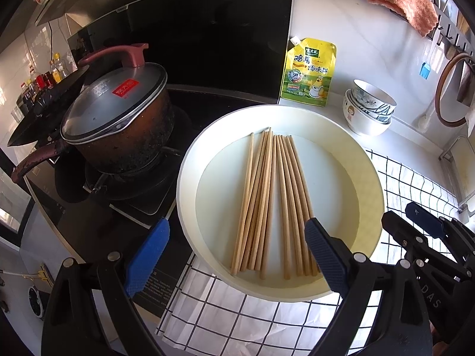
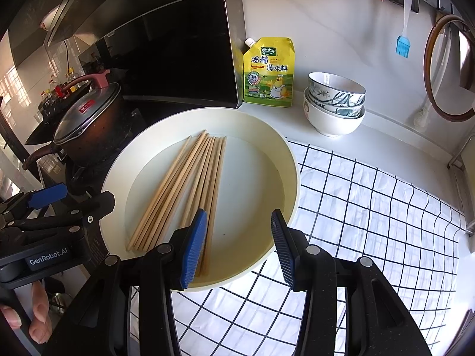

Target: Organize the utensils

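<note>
Several wooden chopsticks [image 1: 267,201] [image 2: 190,187] lie side by side in a round cream plate [image 1: 371,195] [image 2: 291,172], their near ends toward me. My left gripper [image 1: 237,258] hovers open over the plate's near rim, and its wide-set pads [image 1: 148,255] touch nothing. My right gripper [image 2: 237,250] is open above the plate's near right part. Its left pad [image 2: 193,249] stands in front of the rightmost chopstick ends, with bare plate showing in the gap. Each gripper appears in the other's view: the right gripper [image 1: 406,218] and the left gripper [image 2: 80,197].
A dark pot with a glass lid [image 1: 118,112] [image 2: 89,118] sits on the stove at left. Behind the plate stand a yellow seasoning pouch [image 1: 308,74] [image 2: 268,74] and stacked bowls [image 1: 368,109] [image 2: 335,103]. A checked cloth [image 1: 237,320] [image 2: 371,207] covers the counter.
</note>
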